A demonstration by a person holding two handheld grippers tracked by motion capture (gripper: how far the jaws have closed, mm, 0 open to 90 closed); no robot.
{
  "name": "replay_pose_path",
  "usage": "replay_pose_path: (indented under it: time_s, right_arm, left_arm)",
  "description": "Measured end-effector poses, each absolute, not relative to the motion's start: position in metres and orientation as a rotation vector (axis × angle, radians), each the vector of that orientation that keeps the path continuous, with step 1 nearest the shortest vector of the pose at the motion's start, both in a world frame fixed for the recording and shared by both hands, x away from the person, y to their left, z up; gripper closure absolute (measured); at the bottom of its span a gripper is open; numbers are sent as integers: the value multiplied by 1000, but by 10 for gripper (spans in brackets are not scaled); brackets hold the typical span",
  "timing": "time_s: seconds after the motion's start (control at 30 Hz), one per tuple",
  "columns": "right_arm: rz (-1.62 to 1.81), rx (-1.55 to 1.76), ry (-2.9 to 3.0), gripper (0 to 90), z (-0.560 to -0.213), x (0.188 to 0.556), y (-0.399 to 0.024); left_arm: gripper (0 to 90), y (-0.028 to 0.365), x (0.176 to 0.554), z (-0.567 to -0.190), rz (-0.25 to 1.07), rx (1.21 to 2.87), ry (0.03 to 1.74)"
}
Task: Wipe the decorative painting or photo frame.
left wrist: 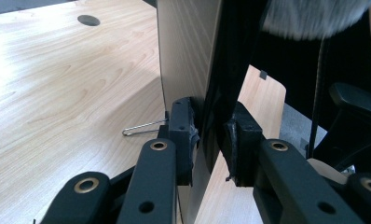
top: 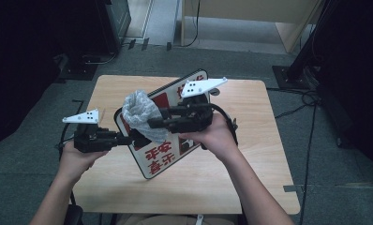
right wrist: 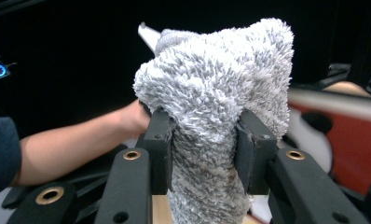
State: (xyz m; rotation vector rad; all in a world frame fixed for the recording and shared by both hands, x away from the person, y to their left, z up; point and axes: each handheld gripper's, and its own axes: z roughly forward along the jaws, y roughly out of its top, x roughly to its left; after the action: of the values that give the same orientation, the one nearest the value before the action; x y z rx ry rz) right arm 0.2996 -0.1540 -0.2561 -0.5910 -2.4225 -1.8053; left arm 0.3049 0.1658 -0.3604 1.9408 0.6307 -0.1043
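A white sign board point(top: 163, 157) with red characters and a dark rim is held tilted above the wooden table point(top: 250, 140). My left gripper point(top: 130, 139) is shut on its left edge; in the left gripper view both pads clamp the thin board point(left wrist: 188, 56) edge-on. A fluffy grey cloth point(top: 140, 112) rests against the board's upper left part, and my right gripper point(top: 152, 123) is shut on it. In the right gripper view the cloth point(right wrist: 216, 88) bulges between and above the pads, with the red and white board point(right wrist: 351, 135) behind it.
A metal clip point(left wrist: 144, 128) lies on the table beside the board. A round cable hole point(left wrist: 88, 20) sits far off in the tabletop. Dark equipment stands point(top: 311, 56) and cables lie on the floor around the table.
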Motion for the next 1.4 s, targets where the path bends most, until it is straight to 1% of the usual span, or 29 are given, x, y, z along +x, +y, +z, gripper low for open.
replay_pose_path:
  time_s: [0.27,0.37,0.8,1.17,1.4]
  right_arm:
    - [-1838,-616,-2473,628,-217,316,-140]
    - [-1821,-648,-2510,628,-209,323,-131]
    - [-1686,-722,-2522,623,-223,343,-98]
    - [-1616,-725,-2544,621,-227,342,-84]
    - [-1594,-728,-2573,586,-228,341,-79]
  left_arm:
    - [751,166,305,-361,-106,1936,633]
    - [751,166,305,-361,-105,1938,630]
    - [755,167,306,-361,-93,1938,631]
    - [760,167,306,-361,-85,1942,628]
    - [762,167,306,-361,-80,1947,625]
